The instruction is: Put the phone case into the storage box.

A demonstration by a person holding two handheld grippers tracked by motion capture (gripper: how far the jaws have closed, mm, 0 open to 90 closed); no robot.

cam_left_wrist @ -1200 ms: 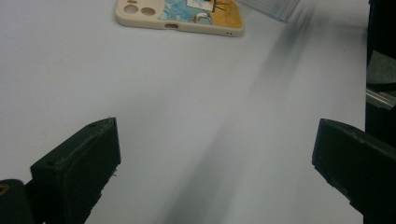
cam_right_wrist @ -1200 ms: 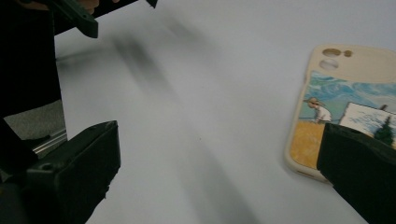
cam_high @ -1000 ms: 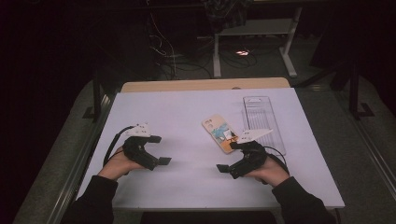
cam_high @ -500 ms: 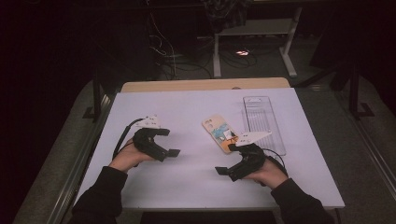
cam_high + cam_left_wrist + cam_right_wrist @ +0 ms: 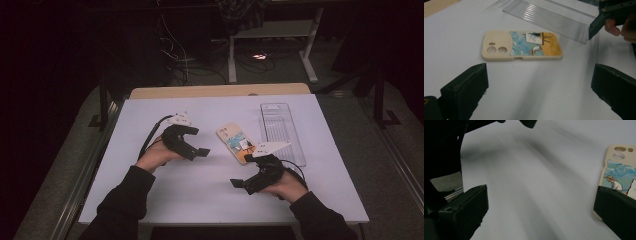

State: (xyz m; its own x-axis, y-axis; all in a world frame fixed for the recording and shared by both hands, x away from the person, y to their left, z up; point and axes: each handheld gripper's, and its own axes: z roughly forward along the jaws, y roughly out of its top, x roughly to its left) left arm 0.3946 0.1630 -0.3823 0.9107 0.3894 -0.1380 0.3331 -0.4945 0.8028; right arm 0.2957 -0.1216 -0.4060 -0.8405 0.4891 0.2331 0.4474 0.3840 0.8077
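A beige phone case (image 5: 236, 142) with a painted picture lies flat, back up, on the white table (image 5: 210, 200). In the left gripper view the phone case (image 5: 521, 46) is just ahead of my left gripper (image 5: 539, 95), whose jaws stand wide apart with nothing between them. From above, my left gripper (image 5: 199, 141) sits left of the case and points at it. My right gripper (image 5: 241, 171) is below the case, open and empty. In the right gripper view (image 5: 539, 212) the phone case (image 5: 619, 170) lies at the right, partly hidden behind the right jaw.
A clear ribbed plastic tray (image 5: 280, 130) lies right of the case; this tray (image 5: 549, 20) is beyond the case in the left gripper view. A wooden strip (image 5: 215, 91) runs along the table's far edge. Dark floor with cables and stands lies beyond.
My left gripper has moved right and slightly forward across the table, toward the phone case. The right gripper has stayed about where it was. The case and the tray have not moved.
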